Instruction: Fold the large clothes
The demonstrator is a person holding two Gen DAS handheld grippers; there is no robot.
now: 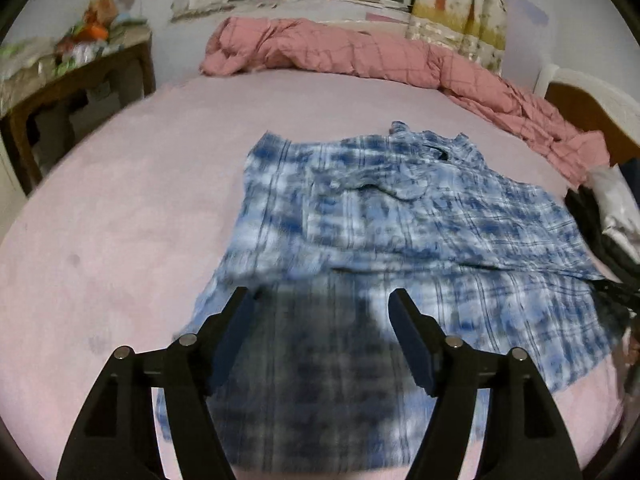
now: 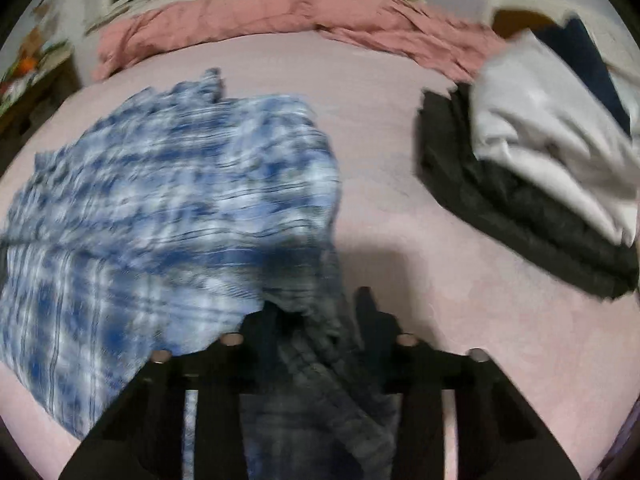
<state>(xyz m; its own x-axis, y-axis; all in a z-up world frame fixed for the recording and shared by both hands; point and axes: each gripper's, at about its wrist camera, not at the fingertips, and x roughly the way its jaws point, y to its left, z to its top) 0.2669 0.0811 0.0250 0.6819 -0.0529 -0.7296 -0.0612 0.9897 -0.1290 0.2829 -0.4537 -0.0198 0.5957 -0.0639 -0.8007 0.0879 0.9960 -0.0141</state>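
Note:
A blue and white plaid shirt (image 1: 360, 208) lies spread on the pink bed sheet (image 1: 120, 220), its collar toward the far side. My left gripper (image 1: 320, 296) hovers open over the shirt's near hem, with nothing between its fingers. In the right wrist view the shirt (image 2: 180, 200) fills the left half. Its right edge bunches up and runs between the fingers of my right gripper (image 2: 316, 304), which stand partly apart around the cloth. The left finger is partly hidden by the fabric.
A rumpled pink quilt (image 1: 340, 52) lies along the far side of the bed. Folded dark clothing (image 2: 520, 220) with a white garment (image 2: 540, 136) on top sits to the right of the shirt. A cluttered wooden side table (image 1: 80, 80) stands at the left, a headboard (image 1: 580, 96) at the right.

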